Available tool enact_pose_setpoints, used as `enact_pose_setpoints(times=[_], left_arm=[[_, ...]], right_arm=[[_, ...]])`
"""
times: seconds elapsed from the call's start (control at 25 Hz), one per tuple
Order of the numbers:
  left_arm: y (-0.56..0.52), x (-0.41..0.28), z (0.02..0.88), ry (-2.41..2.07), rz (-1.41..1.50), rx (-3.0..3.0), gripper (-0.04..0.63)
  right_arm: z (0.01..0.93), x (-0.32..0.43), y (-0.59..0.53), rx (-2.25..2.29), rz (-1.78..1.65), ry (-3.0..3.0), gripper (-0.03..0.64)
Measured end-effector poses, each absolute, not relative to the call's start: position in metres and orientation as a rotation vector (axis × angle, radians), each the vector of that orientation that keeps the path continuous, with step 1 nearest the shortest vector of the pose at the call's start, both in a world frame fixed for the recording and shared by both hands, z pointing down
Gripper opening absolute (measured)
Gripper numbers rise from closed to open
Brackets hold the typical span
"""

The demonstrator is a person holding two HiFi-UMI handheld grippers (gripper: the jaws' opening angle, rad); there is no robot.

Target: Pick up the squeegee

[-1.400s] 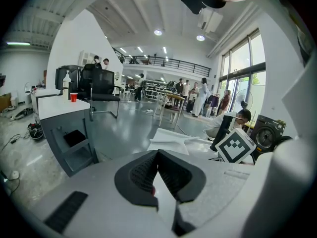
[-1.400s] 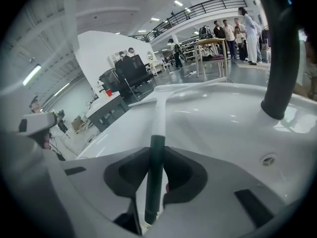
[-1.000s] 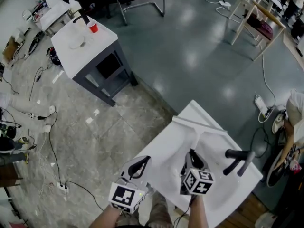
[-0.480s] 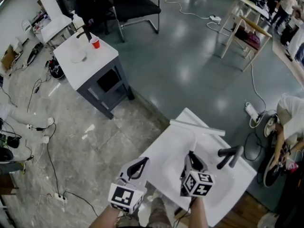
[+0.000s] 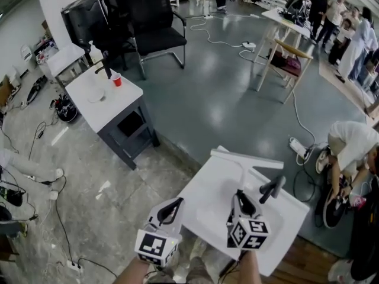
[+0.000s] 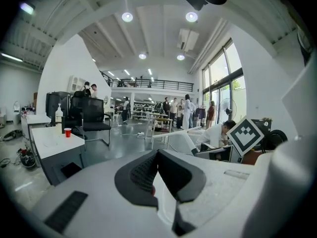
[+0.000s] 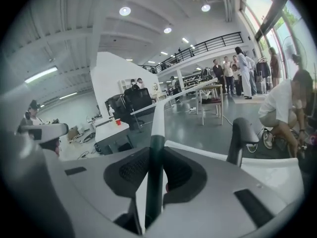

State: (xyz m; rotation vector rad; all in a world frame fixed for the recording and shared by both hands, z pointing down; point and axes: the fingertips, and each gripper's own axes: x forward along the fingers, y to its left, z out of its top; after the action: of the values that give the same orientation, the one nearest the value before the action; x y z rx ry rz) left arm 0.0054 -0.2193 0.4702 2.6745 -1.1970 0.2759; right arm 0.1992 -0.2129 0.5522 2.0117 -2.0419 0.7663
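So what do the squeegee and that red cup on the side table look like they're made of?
Squeegee: likely plastic; its handle and long crossbar look smooth matte white, with a darker lower section. A rubber edge can't be made out. Red cup: probably plastic, uniform red, but too small to be sure.
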Motion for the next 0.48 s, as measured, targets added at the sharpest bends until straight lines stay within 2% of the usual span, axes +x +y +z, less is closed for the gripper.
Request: enact_pose_setpoints(times=[0.48], left_arm=[[-0.173,-0.015,0.408,-1.109,0.206,2.815,0.003]], right_arm=[[0.452,0.181,-0.132,2.18,0.535,-2.054,0.08]])
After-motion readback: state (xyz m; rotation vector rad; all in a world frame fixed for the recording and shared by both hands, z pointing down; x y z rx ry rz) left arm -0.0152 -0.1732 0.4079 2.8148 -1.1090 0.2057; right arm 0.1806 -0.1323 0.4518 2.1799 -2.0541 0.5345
